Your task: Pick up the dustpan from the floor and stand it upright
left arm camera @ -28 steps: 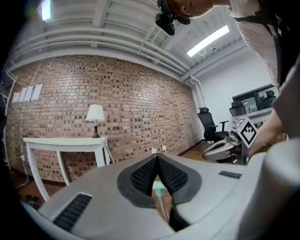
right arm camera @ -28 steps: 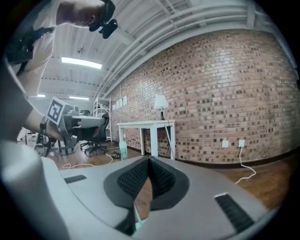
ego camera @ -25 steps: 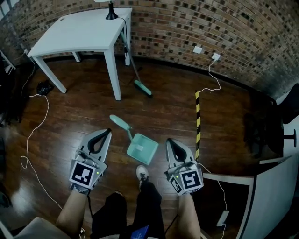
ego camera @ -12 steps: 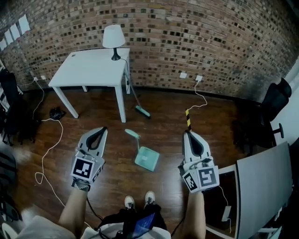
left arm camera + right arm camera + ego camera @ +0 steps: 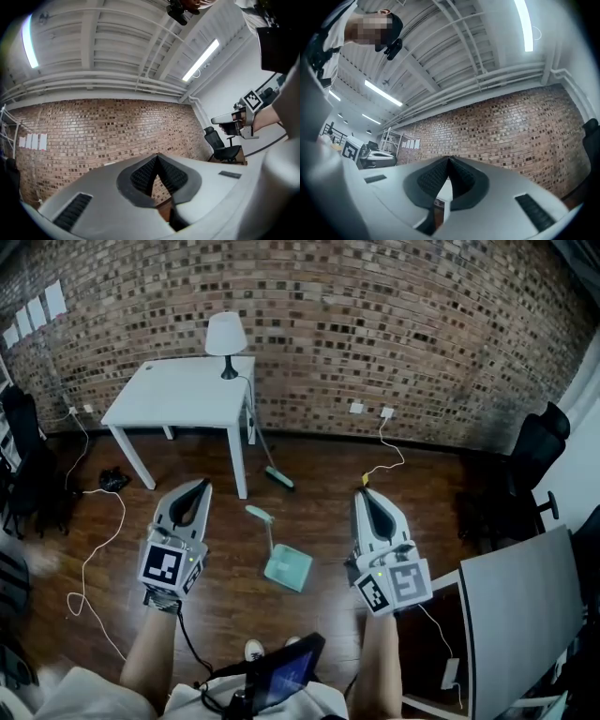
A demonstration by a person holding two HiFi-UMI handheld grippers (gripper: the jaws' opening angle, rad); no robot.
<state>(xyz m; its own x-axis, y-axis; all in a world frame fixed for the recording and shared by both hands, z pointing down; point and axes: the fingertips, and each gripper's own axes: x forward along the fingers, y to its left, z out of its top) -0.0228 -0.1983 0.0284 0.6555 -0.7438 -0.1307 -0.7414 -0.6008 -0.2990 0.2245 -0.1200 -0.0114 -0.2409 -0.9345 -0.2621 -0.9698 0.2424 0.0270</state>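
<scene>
Lying flat on the wooden floor point(image 5: 319, 521), the pale green dustpan point(image 5: 286, 568) has its pan toward the person and its handle point(image 5: 261, 515) running up and left toward a white table point(image 5: 183, 395). In the head view it sits between the two grippers, and neither one touches it.

The left gripper point(image 5: 199, 487) has its jaws pressed together with nothing between them; its own view looks past the closed tips at a brick wall point(image 5: 394, 324) and the ceiling. The right gripper point(image 5: 364, 493) is likewise closed and empty, facing the same wall. Each one carries a cube with a black-and-white square marker, the left cube point(image 5: 167, 568) and the right cube point(image 5: 398, 587) both turned up toward the head camera.

A white lamp point(image 5: 226, 336) stands at the far edge of the table. A broom point(image 5: 278, 476) with a green head leans against the table, its head resting on the floor beyond the dustpan, well apart from it. A short strip of yellow-and-black tape point(image 5: 366, 480) shows on the floor just beyond the tip of the right gripper. A white cable point(image 5: 94, 549) loops across the boards at the left. Several sheets of paper point(image 5: 37, 310) hang on the wall at the far left, their print too small to read. A black office chair point(image 5: 530, 456) stands at the right.
</scene>
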